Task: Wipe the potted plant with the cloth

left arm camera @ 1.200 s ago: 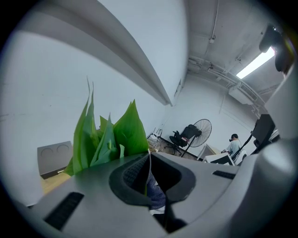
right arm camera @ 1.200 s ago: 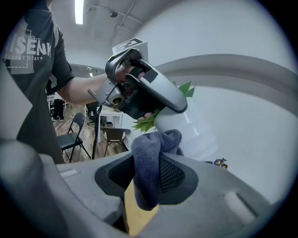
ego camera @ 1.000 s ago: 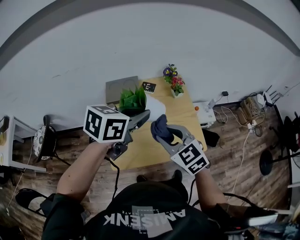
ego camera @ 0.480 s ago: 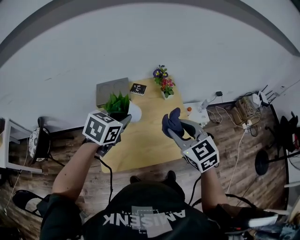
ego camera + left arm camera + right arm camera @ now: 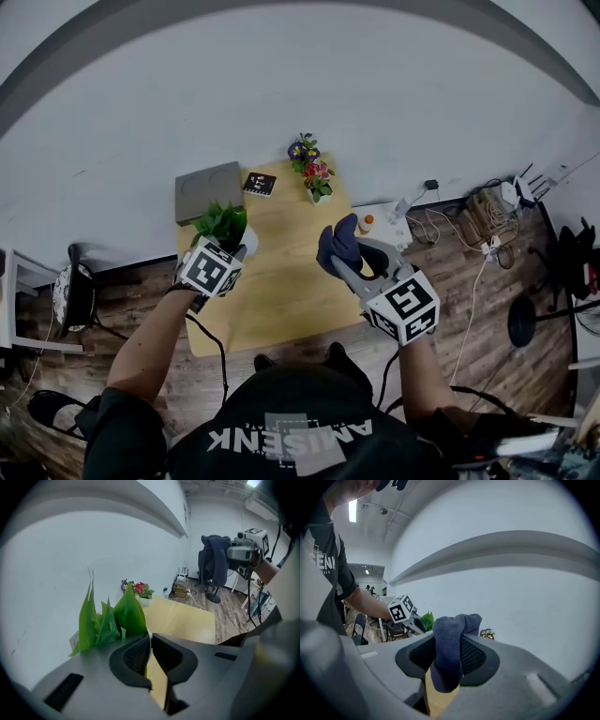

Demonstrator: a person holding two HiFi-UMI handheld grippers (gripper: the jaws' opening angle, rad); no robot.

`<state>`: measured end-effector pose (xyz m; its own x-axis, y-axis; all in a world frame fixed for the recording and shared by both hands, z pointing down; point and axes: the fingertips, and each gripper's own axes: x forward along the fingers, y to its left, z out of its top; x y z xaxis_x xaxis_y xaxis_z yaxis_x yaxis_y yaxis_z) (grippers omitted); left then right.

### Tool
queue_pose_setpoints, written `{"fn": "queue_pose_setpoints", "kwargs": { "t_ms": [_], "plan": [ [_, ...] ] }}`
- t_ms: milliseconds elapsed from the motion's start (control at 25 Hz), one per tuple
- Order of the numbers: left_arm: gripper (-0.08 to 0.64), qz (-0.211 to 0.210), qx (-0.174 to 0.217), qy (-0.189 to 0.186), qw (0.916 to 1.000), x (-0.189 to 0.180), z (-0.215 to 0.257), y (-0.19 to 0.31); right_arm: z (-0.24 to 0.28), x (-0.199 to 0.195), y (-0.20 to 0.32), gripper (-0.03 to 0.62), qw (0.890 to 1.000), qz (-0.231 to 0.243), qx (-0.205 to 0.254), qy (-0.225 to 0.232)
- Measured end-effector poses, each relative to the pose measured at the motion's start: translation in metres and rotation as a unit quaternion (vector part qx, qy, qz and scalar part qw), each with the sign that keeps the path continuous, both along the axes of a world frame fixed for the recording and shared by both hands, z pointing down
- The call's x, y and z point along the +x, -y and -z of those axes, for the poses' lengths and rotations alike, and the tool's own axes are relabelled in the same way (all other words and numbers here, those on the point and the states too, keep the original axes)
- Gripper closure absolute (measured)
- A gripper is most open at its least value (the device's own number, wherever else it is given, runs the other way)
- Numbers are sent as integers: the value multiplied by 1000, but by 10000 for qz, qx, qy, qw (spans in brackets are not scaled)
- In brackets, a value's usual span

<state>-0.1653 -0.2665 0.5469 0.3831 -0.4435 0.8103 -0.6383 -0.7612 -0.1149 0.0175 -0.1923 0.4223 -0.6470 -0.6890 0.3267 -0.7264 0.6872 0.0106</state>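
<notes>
Right claw (image 5: pixel 449 638) clamps cloth (image 5: pixel 451 620); pads (image 5: pixel 474 657) show only in right gripper view.

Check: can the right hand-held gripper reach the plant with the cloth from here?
Probably yes. The right hand-held gripper holds the cloth raised near the right edge of the table, and only bare tabletop lies between it and the plant at the left.

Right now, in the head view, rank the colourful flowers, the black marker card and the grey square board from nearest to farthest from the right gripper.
Measured from the right gripper, which holds the dark blue cloth:
1. Colourful flowers, at the far right corner of the table.
2. Black marker card, in the middle of the far edge.
3. Grey square board, at the far left corner.
</notes>
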Motion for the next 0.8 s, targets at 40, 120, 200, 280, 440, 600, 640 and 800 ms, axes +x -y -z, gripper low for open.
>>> {"fn": "queue_pose_setpoints", "kwargs": {
  "t_ms": [40, 120, 200, 280, 440, 600, 640, 800],
  "plan": [
    [541, -43, -26, 87, 9999, 0, -9, 2, 1, 3, 3, 459, 10000, -14, -25, 63],
    [541, -134, -120, 204, 9996, 1, -28, 6, 3, 10, 8, 457, 9998, -48, -64, 190],
    [541, -158, -183, 298, 9993, -1, -46, 13, 4, 17, 15, 459, 9996, -116, -66, 239],
    [540, -188, -121, 488, 9986, -4, -60, 20, 5, 23, 22, 459, 9997, -207, -18, 144],
    [540, -425, 47, 961, 9944, -7, -80, 25, 7, 31, 31, 457, 9995, -315, 33, 97],
    [535, -570, 43, 1156, 9917, -9, -97, 27, 7, 32, 36, 457, 9992, -343, -1, 204],
    [535, -623, 35, 1212, 9907, -9, -101, 26, 7, 32, 36, 457, 9991, -350, -14, 244],
    [535, -1005, 39, 1518, 9833, -8, -116, 21, 9, 26, 38, 459, 9990, -349, -29, 284]
  ]
}}
